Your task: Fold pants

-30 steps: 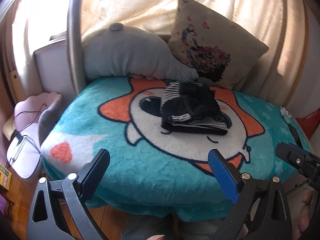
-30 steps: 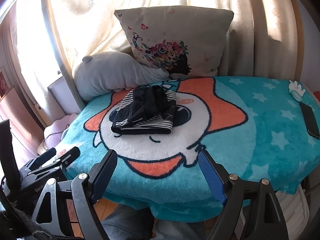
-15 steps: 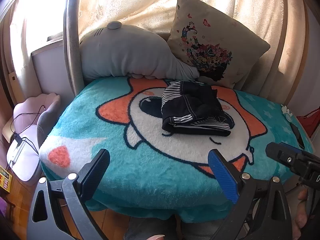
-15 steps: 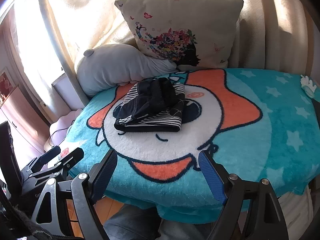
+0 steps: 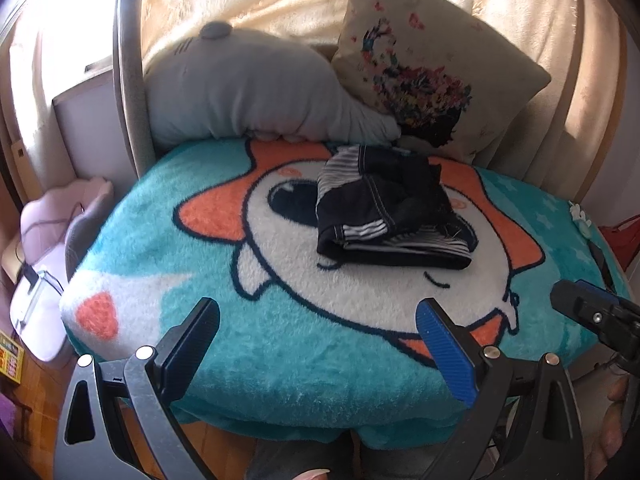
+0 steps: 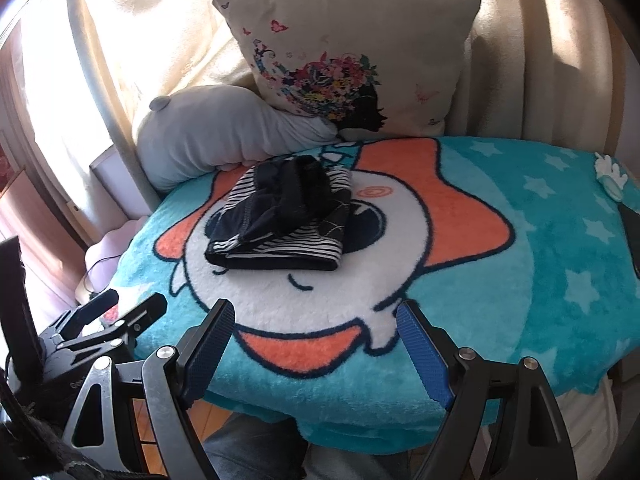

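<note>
The dark navy pants point(image 5: 390, 210) with striped trim lie in a folded bundle on the white face of the cartoon blanket point(image 5: 280, 344). They also show in the right wrist view point(image 6: 286, 220). My left gripper point(image 5: 318, 316) is open and empty, held near the blanket's front edge, well short of the pants. My right gripper point(image 6: 314, 322) is open and empty too, over the front edge. The right gripper's tip shows at the right of the left wrist view point(image 5: 592, 316); the left gripper shows at the lower left of the right wrist view point(image 6: 108, 324).
A grey plush pillow point(image 5: 256, 92) and a floral cushion point(image 5: 432, 64) lean against the curtain behind the pants. A metal pole point(image 5: 128, 64) stands at the back left. A white hair clip point(image 6: 610, 176) and a dark flat object point(image 6: 632, 236) lie at the blanket's right edge.
Both grippers have moved a little closer to the bed and the pants; the pants have not moved. Both stay open.
</note>
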`<state>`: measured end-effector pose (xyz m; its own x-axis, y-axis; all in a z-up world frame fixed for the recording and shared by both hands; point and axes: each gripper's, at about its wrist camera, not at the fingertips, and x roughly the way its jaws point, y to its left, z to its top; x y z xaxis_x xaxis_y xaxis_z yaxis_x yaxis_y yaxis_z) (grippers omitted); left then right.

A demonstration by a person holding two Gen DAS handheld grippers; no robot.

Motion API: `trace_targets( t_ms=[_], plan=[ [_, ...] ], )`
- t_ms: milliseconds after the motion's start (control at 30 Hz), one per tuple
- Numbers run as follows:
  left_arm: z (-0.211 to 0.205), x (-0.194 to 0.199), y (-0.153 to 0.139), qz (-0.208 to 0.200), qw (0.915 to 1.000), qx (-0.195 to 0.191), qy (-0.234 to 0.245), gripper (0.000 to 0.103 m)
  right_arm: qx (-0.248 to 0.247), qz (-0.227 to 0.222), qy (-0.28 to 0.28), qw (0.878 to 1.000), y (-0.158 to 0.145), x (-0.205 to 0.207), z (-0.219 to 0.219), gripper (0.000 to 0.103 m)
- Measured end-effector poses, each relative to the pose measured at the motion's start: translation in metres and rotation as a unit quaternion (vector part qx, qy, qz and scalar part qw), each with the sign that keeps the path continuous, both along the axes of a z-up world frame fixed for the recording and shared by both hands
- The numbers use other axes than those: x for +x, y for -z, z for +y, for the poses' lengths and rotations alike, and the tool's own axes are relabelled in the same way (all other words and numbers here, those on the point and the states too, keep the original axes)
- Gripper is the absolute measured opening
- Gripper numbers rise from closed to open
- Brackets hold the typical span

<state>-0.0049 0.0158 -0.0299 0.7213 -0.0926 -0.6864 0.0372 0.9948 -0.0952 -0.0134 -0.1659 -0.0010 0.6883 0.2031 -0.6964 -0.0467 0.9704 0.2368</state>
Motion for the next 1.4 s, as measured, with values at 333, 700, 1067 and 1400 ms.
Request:
trace_targets(
  t_ms=[333,700,1067,1400],
  plan=[
    [-0.002,-0.002,-0.008,-0.017,0.9999,-0.001,0.002,0.098,-0.005,-0.003,-0.005,1.000,0.000,0.002,0.003,0.086],
    [0.006,-0.005,-0.019,-0.027,0.9995,-0.003,-0.017,0.098,-0.006,0.006,-0.006,1.000,0.005,0.012,0.002,0.086],
    [0.004,-0.013,-0.027,-0.033,0.9993,0.006,-0.014,0.098,-0.004,-0.001,-0.023,1.000,0.000,0.005,0.015,0.086],
    [0.007,-0.012,-0.023,-0.029,0.9993,0.013,-0.018,0.098,-0.007,0.004,-0.023,1.000,0.001,0.006,0.015,0.086]
  ],
)
